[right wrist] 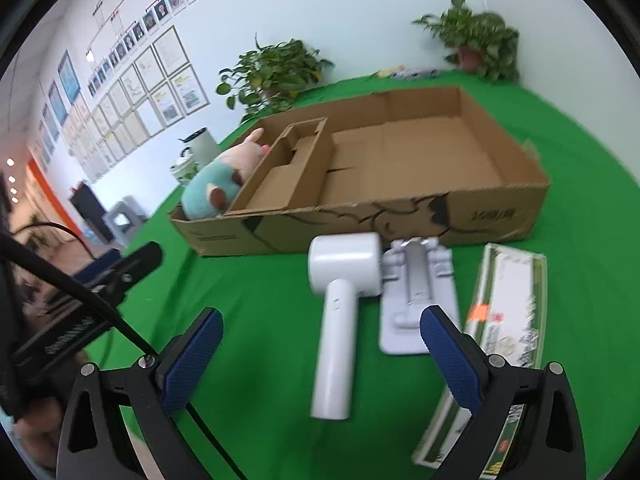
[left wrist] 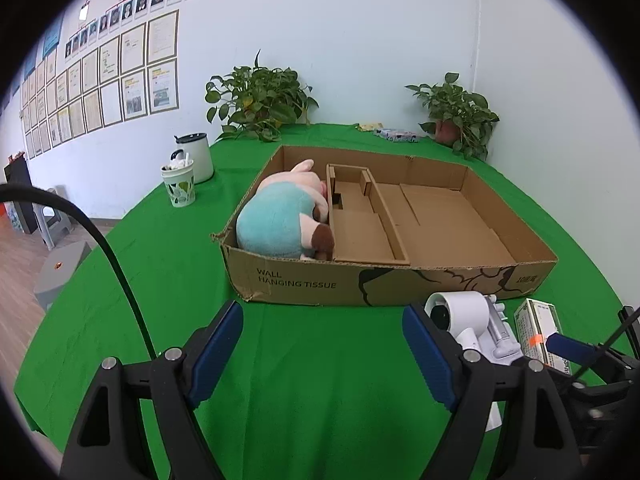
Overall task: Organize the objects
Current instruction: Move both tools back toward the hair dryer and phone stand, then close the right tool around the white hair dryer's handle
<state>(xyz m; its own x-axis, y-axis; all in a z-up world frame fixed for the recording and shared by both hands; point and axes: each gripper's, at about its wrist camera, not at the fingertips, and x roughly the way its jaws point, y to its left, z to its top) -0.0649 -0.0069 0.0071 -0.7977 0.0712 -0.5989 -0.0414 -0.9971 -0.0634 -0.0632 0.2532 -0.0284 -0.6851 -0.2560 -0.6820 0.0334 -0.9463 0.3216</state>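
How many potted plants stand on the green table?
2: the larger potted plant at the back left beside the wall, the smaller potted plant in the back right corner. None seems hidden.

from my left view the green cloth ahead is bare up to the cardboard box front wall. the box's wide right compartment lies open from above; a plush toy fills the left one. on my right, the hair dryer, a white stand and a long carton crowd the cloth before the box.
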